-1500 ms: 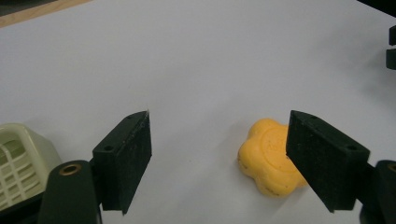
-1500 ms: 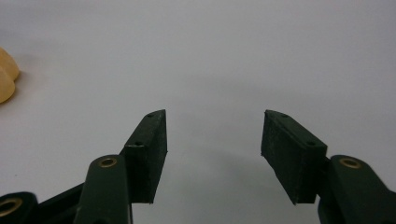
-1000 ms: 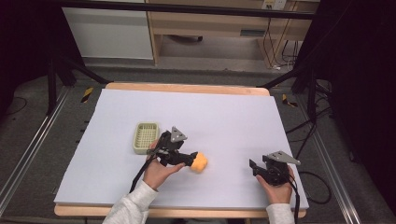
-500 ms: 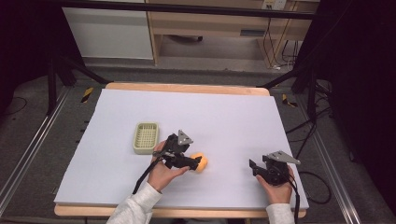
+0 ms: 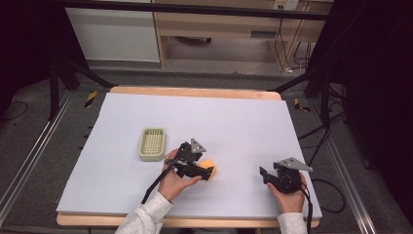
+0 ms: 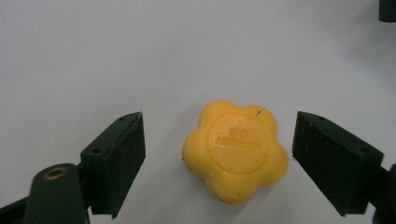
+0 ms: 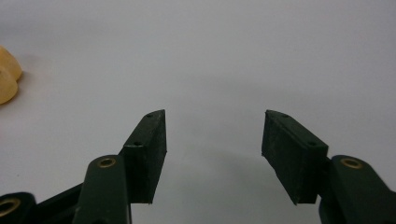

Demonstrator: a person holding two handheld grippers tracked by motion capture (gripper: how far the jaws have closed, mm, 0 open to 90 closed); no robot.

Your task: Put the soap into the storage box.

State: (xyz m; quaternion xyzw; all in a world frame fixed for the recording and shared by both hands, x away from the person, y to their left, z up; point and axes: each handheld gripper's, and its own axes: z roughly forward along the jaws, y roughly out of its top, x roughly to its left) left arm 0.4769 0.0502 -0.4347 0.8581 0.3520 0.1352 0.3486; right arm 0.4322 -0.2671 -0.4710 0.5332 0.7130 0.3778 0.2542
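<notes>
Left tool (image 6: pixel 219 154) lies low, jaws just spreading around yellow soap (image 6: pixel 235 150), seemingly untouched.

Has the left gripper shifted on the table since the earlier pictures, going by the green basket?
Yes. The left gripper has slid right and toward the person, away from the green basket. Its jaws have been opening, with the yellow soap lying untouched between them.

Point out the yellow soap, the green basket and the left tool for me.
yellow soap (image 6: pixel 236 150), left gripper view, middle of its stamped top face.
green basket (image 5: pixel 152 144), high view, its mesh floor.
left tool (image 5: pixel 209 171), high view, between its fingertips, jaws just been opening around the soap.
</notes>
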